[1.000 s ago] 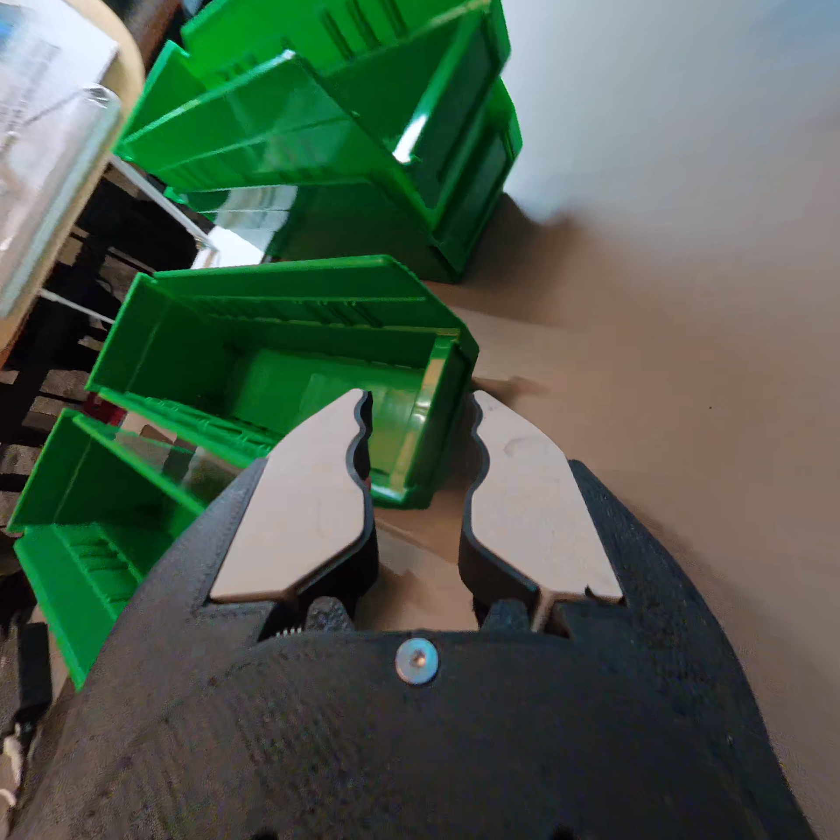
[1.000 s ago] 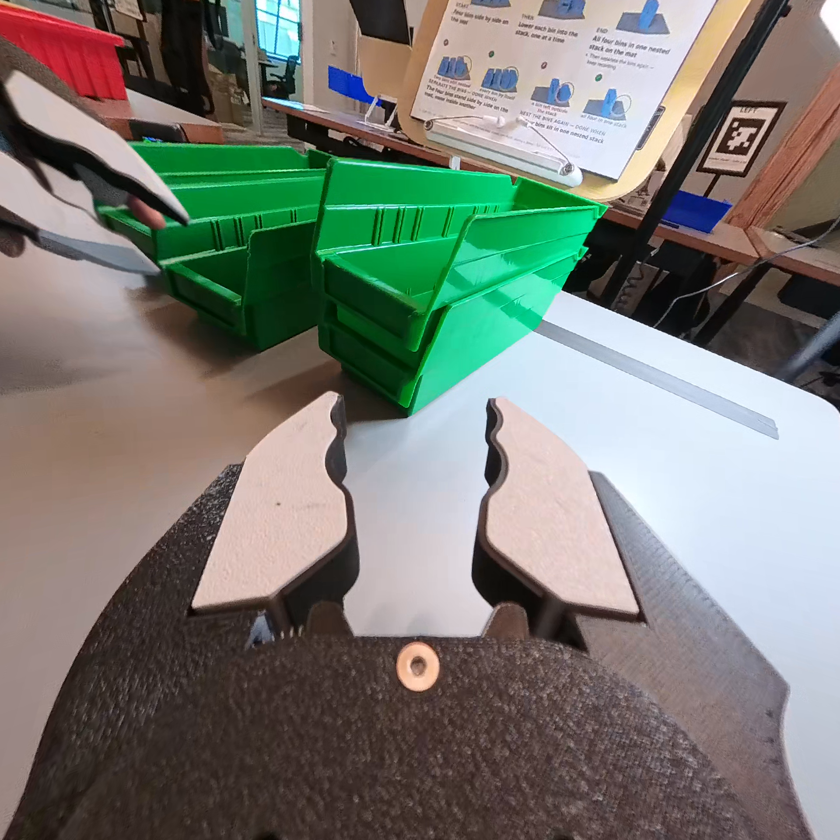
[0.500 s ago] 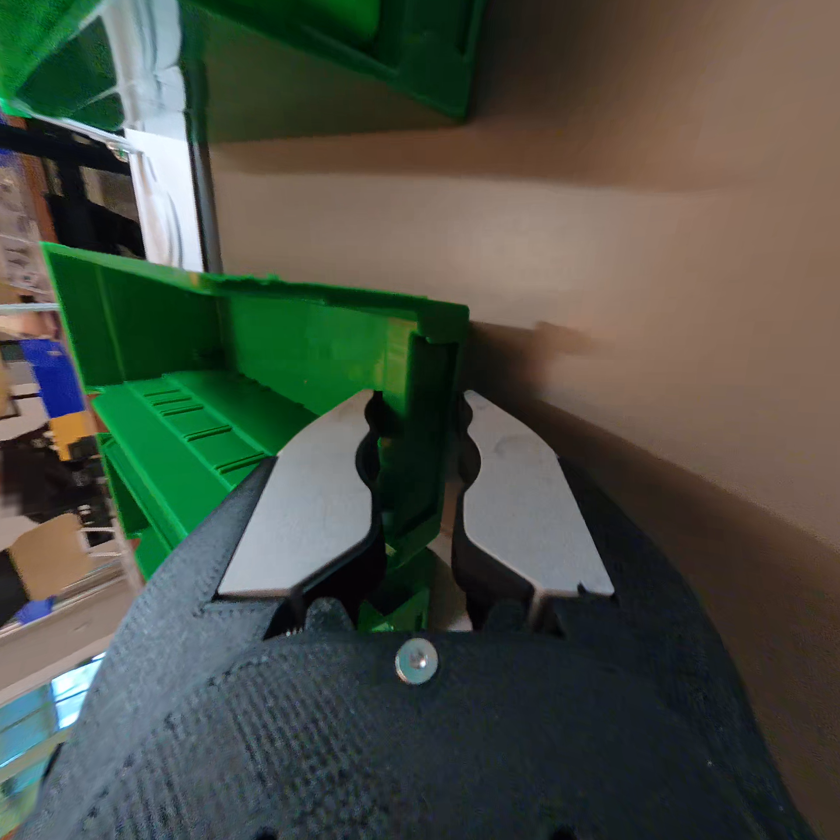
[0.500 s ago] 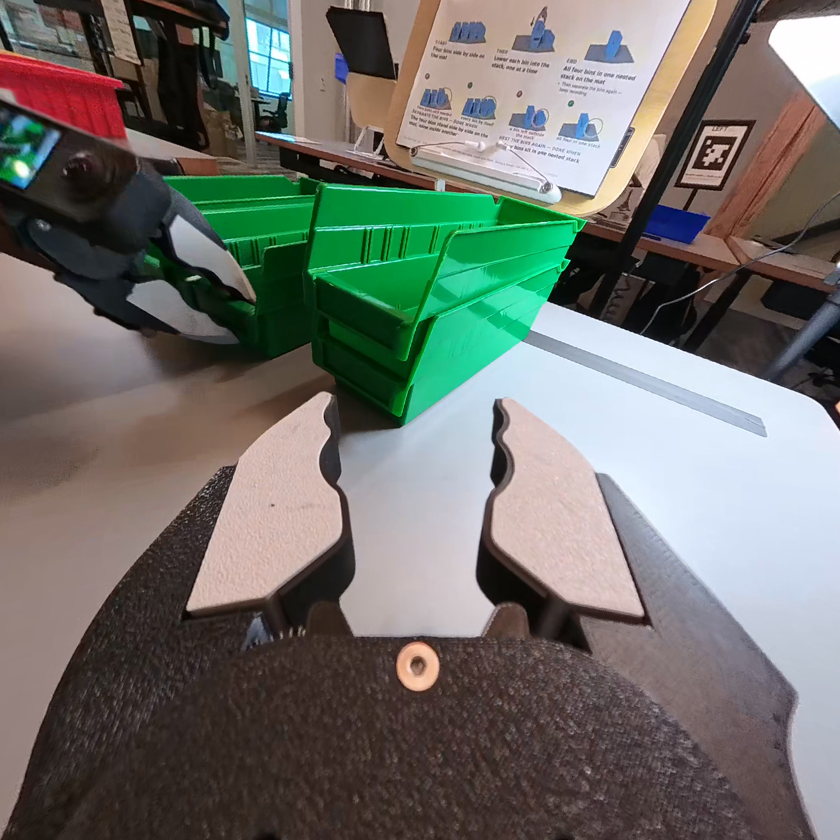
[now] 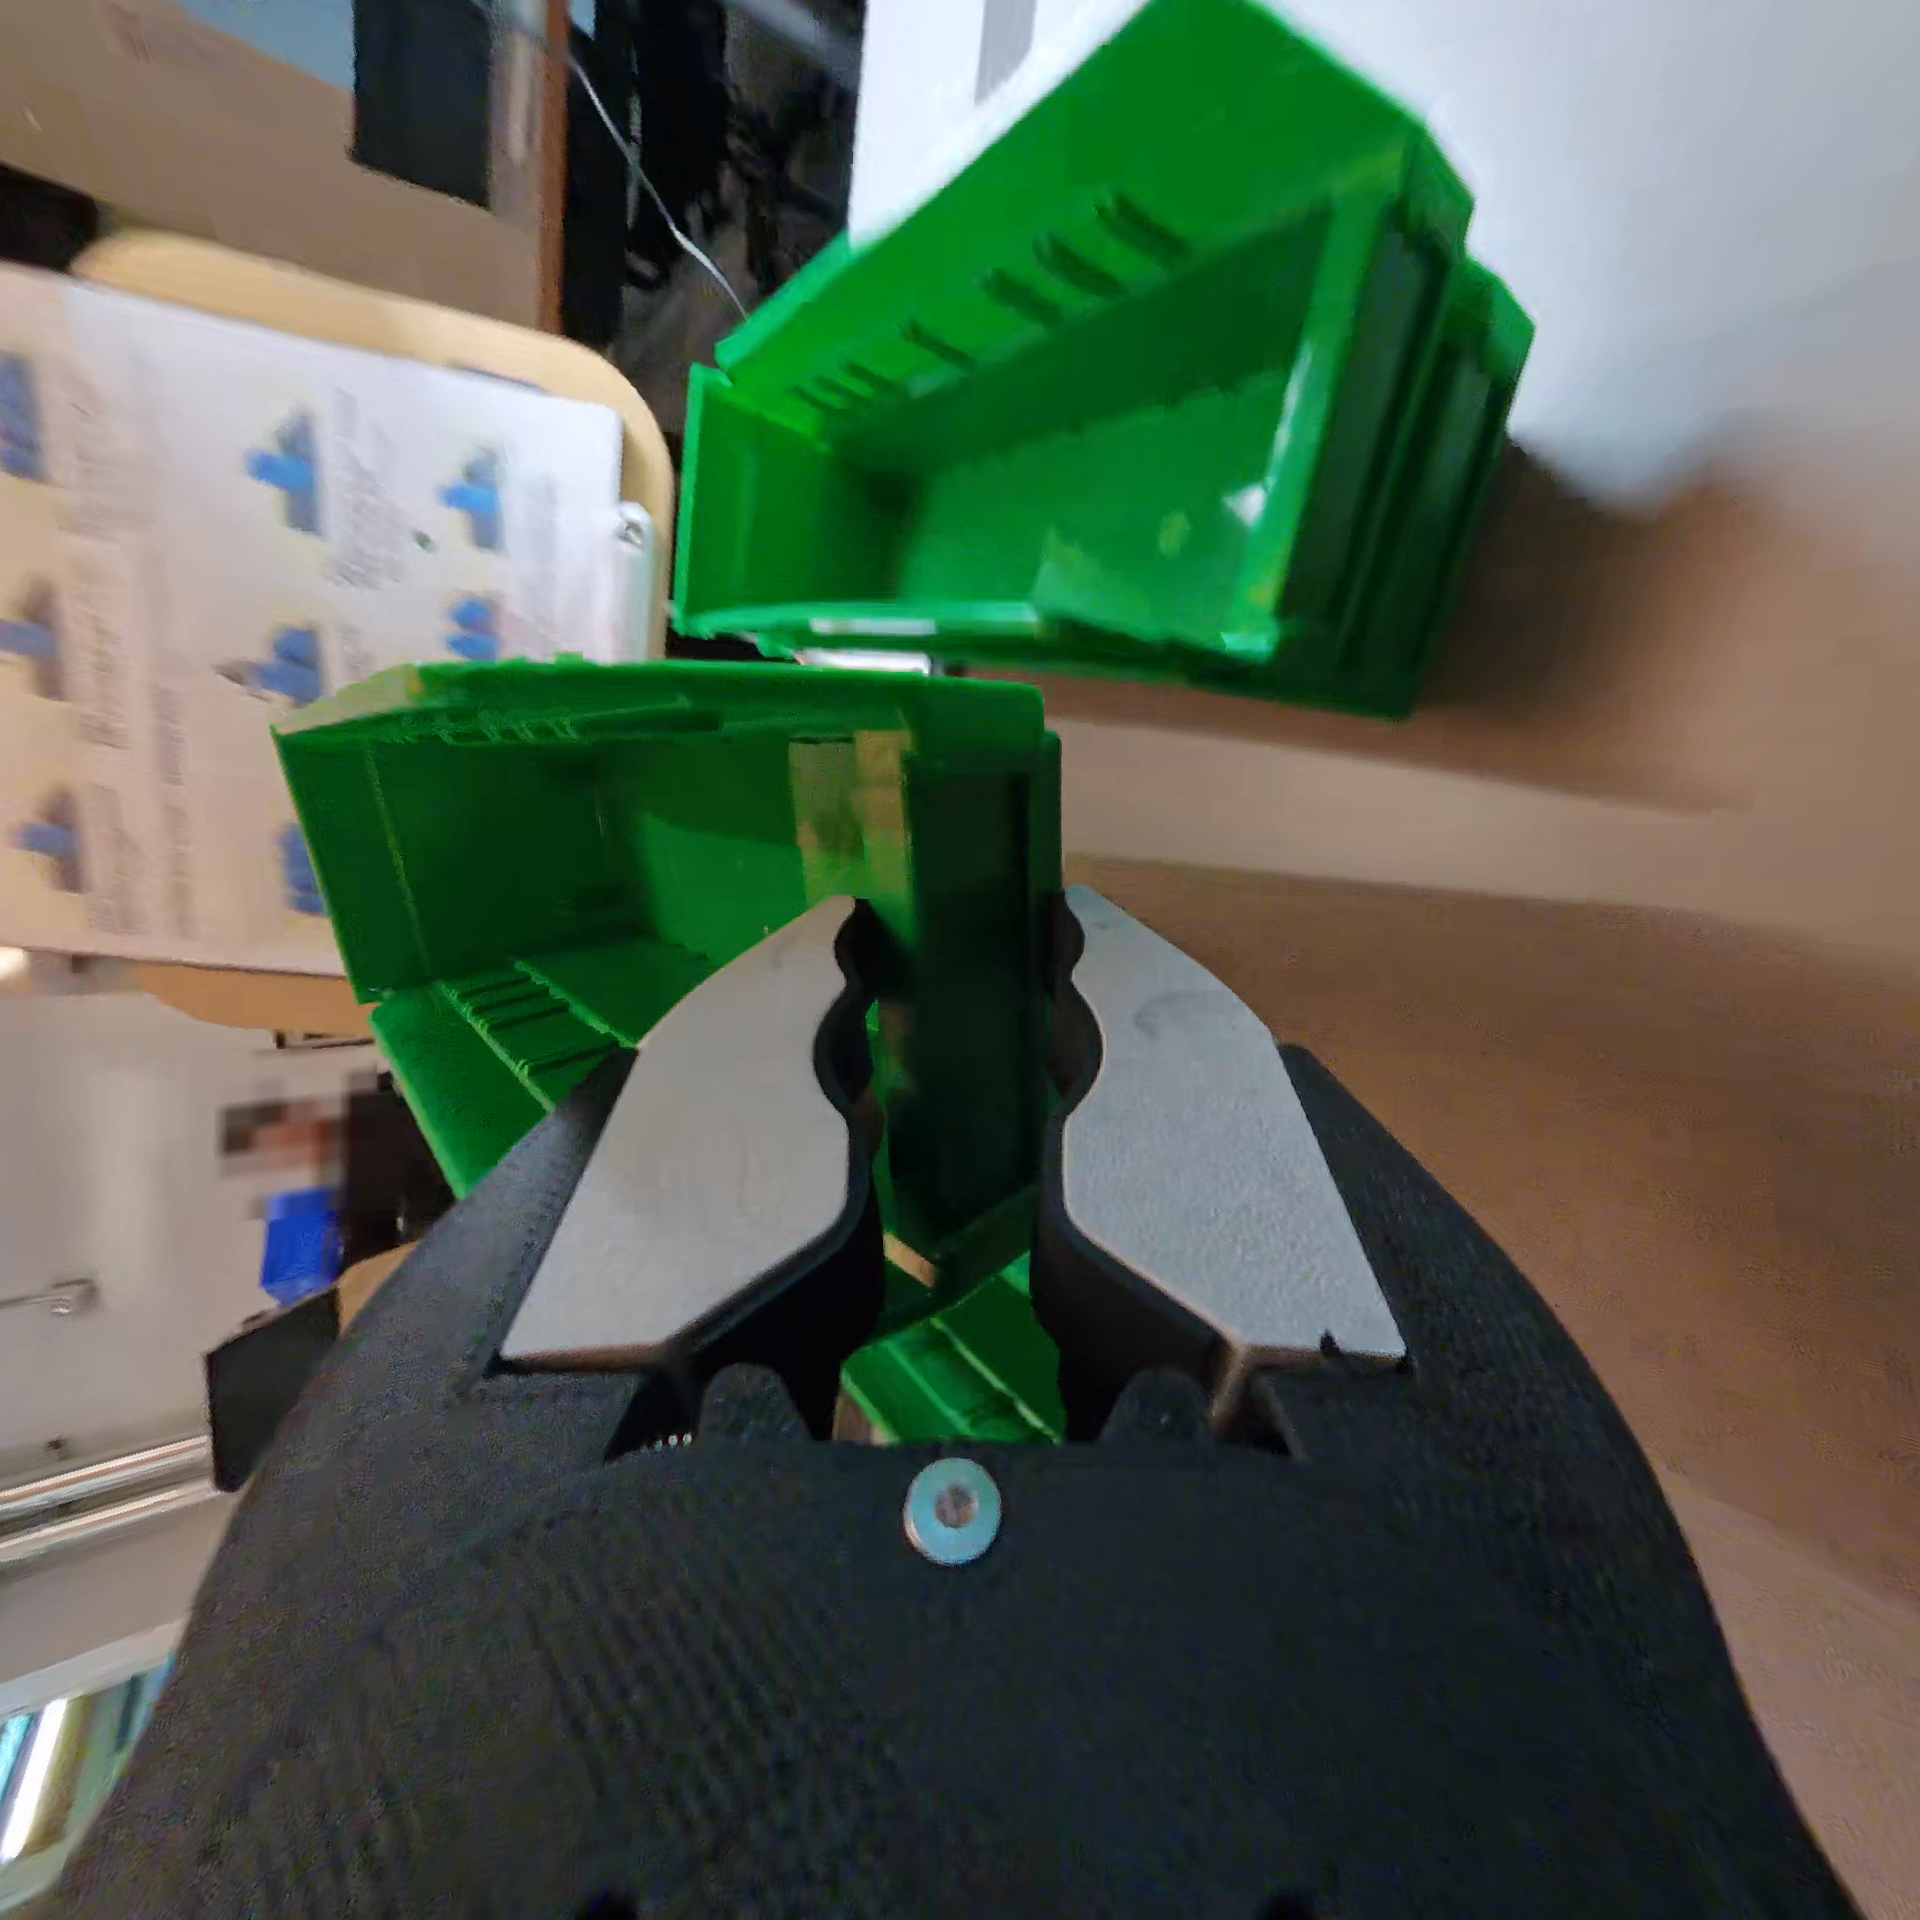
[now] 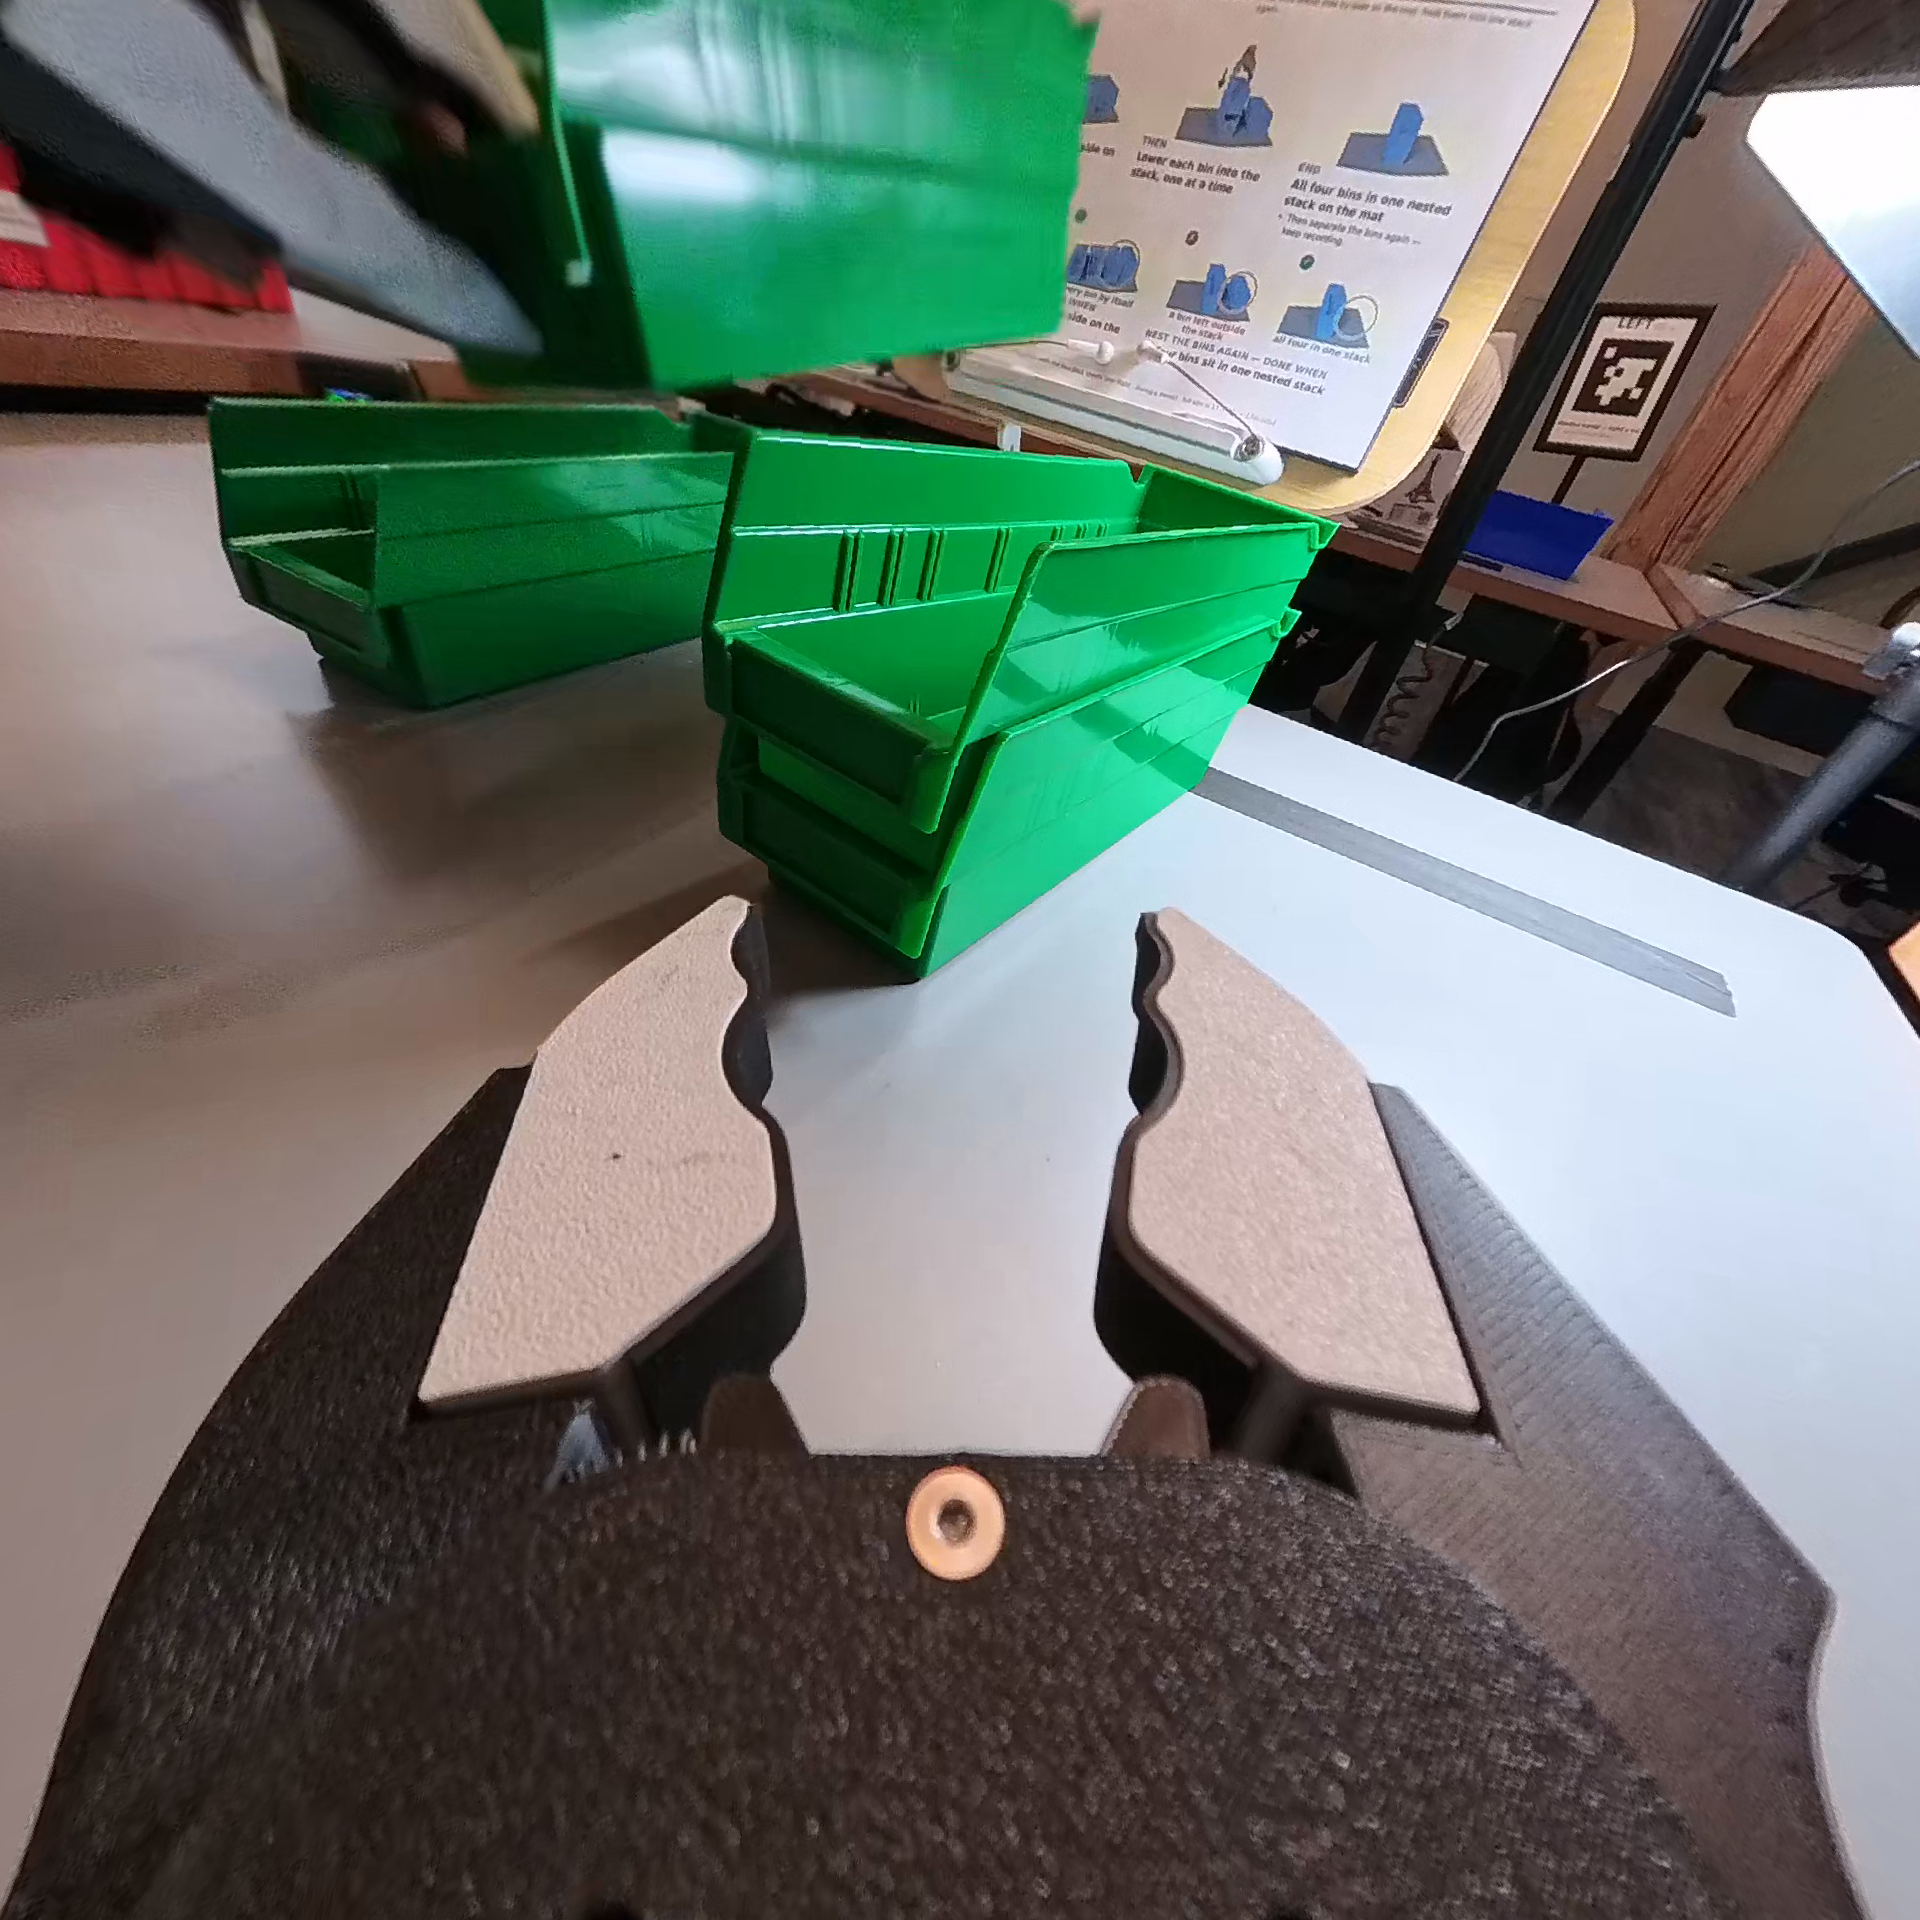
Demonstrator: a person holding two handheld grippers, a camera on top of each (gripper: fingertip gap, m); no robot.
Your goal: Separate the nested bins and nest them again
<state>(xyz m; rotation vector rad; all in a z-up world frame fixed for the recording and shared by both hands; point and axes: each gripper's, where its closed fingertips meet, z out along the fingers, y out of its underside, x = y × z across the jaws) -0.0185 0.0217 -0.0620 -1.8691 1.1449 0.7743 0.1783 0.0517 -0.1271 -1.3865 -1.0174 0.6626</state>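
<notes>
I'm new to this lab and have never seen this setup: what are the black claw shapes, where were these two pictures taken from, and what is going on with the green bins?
There is no robot arm here. A person holds two hand-held grippers, each with a camera looking forward along its two grey fingers, so each picture is one gripper's own view.

In the left wrist view, the left gripper is shut on the end wall of a green bin. The right wrist view shows that same lifted bin in the air, above the table.

The right gripper is open and holds nothing; it hangs low over the table.

On the table stand a nested stack of green bins, just ahead of the right gripper, and more green bins to its left. Behind the table is an instruction board with drawings.
</notes>
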